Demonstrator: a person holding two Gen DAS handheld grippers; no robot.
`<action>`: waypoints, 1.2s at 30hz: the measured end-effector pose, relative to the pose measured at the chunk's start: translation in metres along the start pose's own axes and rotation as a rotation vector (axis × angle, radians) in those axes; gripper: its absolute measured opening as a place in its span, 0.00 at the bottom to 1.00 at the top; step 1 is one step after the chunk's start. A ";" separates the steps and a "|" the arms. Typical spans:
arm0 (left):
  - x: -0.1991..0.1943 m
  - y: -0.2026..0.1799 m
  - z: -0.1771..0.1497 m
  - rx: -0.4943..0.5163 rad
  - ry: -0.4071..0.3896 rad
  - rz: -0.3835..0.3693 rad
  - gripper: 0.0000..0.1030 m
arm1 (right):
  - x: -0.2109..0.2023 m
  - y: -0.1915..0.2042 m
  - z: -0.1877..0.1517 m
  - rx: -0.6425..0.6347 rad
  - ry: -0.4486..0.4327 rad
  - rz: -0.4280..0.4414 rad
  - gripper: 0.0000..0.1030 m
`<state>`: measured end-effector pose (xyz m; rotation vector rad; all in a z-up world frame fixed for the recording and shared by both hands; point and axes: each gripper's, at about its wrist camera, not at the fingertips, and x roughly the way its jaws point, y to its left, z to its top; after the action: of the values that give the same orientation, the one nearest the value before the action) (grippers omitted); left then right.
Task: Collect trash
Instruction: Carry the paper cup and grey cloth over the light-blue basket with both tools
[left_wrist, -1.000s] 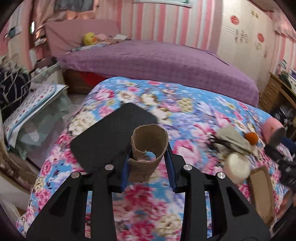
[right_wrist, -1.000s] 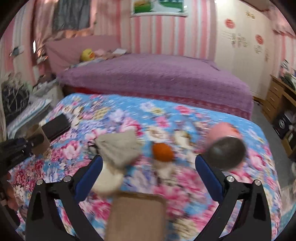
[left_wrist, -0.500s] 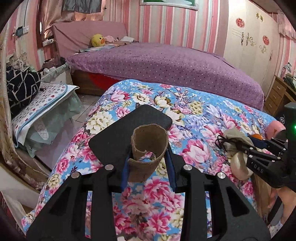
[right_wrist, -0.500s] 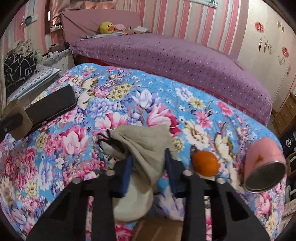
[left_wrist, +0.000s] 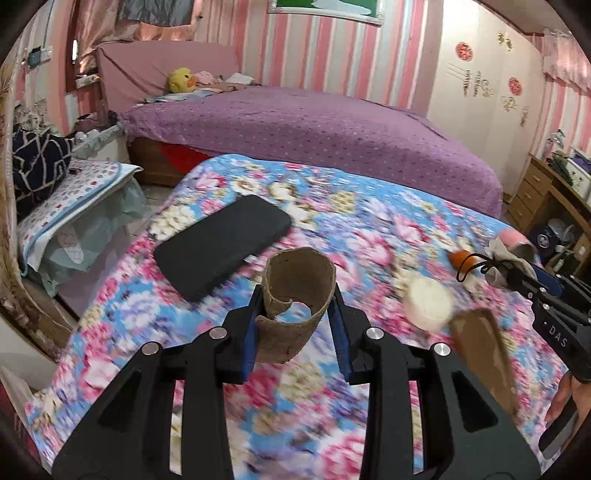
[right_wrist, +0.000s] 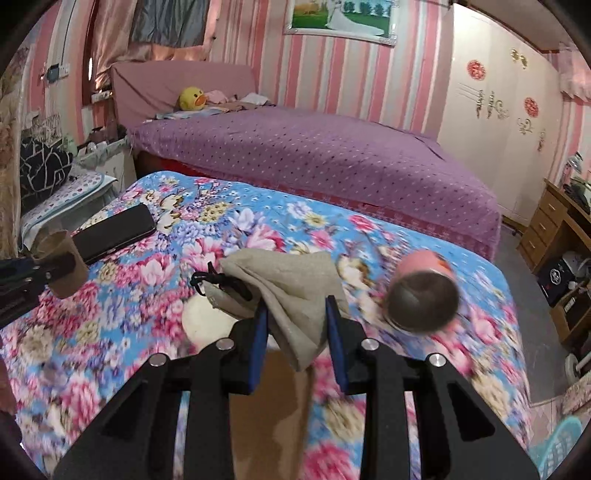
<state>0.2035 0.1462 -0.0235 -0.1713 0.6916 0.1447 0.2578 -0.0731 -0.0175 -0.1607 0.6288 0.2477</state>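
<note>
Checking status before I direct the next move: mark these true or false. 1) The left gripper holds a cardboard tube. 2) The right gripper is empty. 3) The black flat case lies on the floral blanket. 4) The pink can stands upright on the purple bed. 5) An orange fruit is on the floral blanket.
1) True: the left gripper has the cardboard tube between its blue pads.
2) False: the right gripper grips a grey cloth pouch.
3) True: the black flat case lies on the floral blanket.
4) False: the pink can lies on its side on the floral blanket, not on the purple bed.
5) True: the orange fruit sits there, partly hidden.
</note>
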 end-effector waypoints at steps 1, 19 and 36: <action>-0.004 -0.005 -0.003 0.002 -0.003 -0.018 0.32 | -0.010 -0.006 -0.005 0.009 -0.004 -0.008 0.29; -0.062 -0.091 -0.043 0.046 -0.042 -0.180 0.32 | -0.136 -0.095 -0.103 0.096 -0.062 -0.153 0.29; -0.086 -0.146 -0.079 0.128 -0.046 -0.153 0.32 | -0.158 -0.138 -0.138 0.151 -0.092 -0.151 0.29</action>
<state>0.1171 -0.0189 -0.0120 -0.0977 0.6376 -0.0420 0.0954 -0.2646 -0.0232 -0.0505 0.5392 0.0611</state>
